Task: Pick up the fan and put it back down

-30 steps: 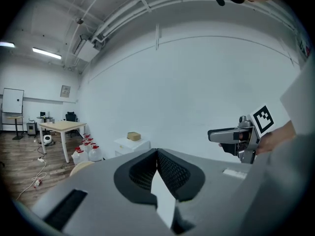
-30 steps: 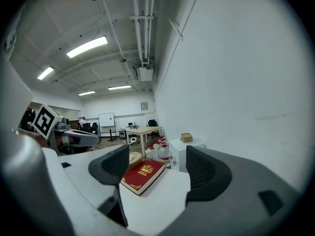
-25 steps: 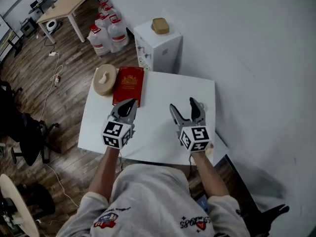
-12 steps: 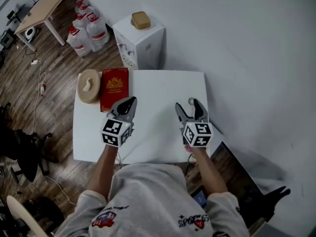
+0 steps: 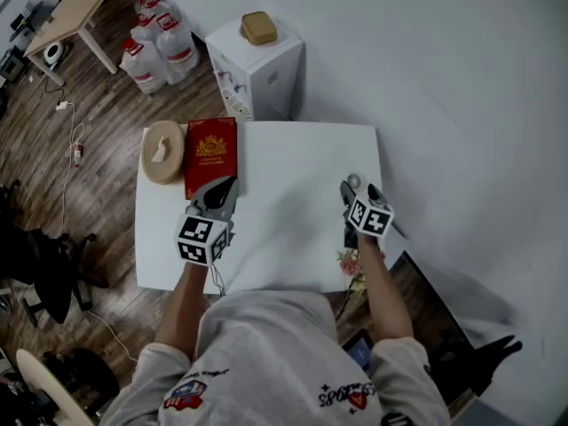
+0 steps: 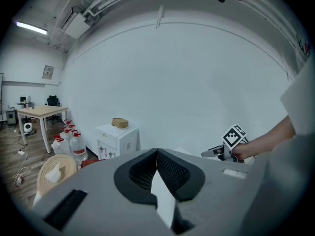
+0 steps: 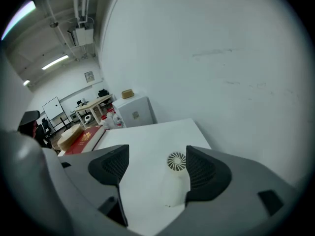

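Over the last half second my right gripper point(image 7: 156, 162) has swung out toward the right-hand edge of the white table point(image 5: 293, 162) and rolled onto its side; a moment ago it sat flat with both jaws spread in plain sight of the head view, and now that view shows mostly its marker cube. What it has bought me shows in the right gripper view: the jaws are wide apart and the small white fan point(image 7: 175, 162) now sits between them, its round grille facing up at the camera and its pale body running back toward me. The fan lies on the table near the right edge, much closer to the jaw on the right of that view than to the other, and I cannot tell whether it is touching that pad yet. Nothing is gripped; the fan has not left the table

My left gripper point(image 6: 157, 154) has hardly shifted. Its jaws are pressed together on nothing, and it hovers over the left part of the table just short of the red book point(image 5: 211, 156), with the round straw-coloured disc point(image 5: 163, 151) beside that

So I judge the approach is almost done and the lift has not begun. Before I close, I want the fan more nearly centred between the pads, because closing from here would likely push it sideways with one jaw first, and a light thing near the table edge could slide or roll
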Tool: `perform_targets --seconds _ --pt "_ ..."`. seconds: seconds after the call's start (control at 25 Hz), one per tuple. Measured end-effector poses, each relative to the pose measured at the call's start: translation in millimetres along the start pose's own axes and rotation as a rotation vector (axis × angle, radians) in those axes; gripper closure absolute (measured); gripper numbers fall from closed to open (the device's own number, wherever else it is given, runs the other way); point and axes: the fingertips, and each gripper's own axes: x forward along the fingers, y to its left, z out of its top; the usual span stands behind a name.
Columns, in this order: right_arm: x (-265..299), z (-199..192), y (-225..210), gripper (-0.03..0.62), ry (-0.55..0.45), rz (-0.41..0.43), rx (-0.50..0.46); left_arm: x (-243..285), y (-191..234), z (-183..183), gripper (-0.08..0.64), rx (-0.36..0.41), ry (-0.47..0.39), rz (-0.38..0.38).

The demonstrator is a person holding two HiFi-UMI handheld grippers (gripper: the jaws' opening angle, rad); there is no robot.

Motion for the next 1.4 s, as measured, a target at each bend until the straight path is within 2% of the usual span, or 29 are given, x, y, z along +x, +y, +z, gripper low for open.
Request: perform_targets --seconds 0.16,0.44,0.6,0.88,0.96,1.08,1.4 --pt "27 -23 -19 0.242 0.106 -0.038 0.041 -16 23 -8 0.555 -0.028 0.016 0.048" --pt "70 -72 -40 0.235 0.306 -0.093 0.004 -40 52 -26 0.555 -0.054 0.034 0.121" --pt "82 -84 -44 0.244 0.344 -0.101 0.042 -51 61 -37 0.555 -0.062 0.057 0.148" --pt "92 -97 -48 0.266 0.421 -0.108 0.014 -62 68 -43 0.555 -0.070 0.063 0.178" --pt "94 -102 -51 0.297 0.442 -0.112 0.001 -61 68 -46 0.555 -0.072 0.065 0.179" --pt "93 -110 -53 0.382 0.477 -0.119 -0.005 -60 65 -51 0.555 -0.080 0.072 0.175" --pt "88 -113 -50 0.396 0.536 -0.102 -0.016 -63 59 -52 0.555 -0.077 0.074 0.170"
